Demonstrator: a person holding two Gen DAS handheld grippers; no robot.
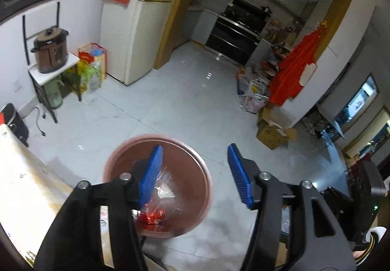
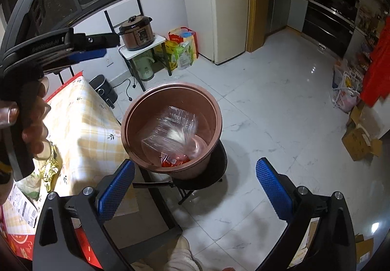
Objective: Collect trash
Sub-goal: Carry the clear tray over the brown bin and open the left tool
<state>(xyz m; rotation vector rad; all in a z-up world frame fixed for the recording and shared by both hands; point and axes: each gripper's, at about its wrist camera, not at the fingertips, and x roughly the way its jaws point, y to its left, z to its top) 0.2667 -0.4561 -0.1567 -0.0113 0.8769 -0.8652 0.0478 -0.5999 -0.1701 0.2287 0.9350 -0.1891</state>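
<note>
A brown round bin (image 2: 136, 110) stands on a black stool (image 2: 214, 173) beside the table. In it lie a crumpled clear plastic container (image 2: 175, 129) and a red wrapper (image 2: 170, 162). My left gripper (image 1: 195, 149) hangs open over the bin (image 1: 195, 159), nothing between its blue pads; the clear container (image 1: 165, 188) and red wrapper (image 1: 153, 218) show below its left finger. In the right wrist view a hand holds the left gripper (image 2: 104, 45) at the upper left. My right gripper (image 2: 195, 162) is open and empty near the bin's front rim. Gold foil scraps (image 2: 51, 171) lie on the table.
The table (image 2: 80, 124) has a yellow checked cloth and a printed package (image 2: 22, 205) at its near end. A cooker on a small stand (image 2: 139, 34), shopping bags (image 2: 182, 49), a fridge (image 2: 229, 7), a black appliance (image 2: 102, 88) and cardboard boxes (image 2: 360, 141) stand around the tiled floor.
</note>
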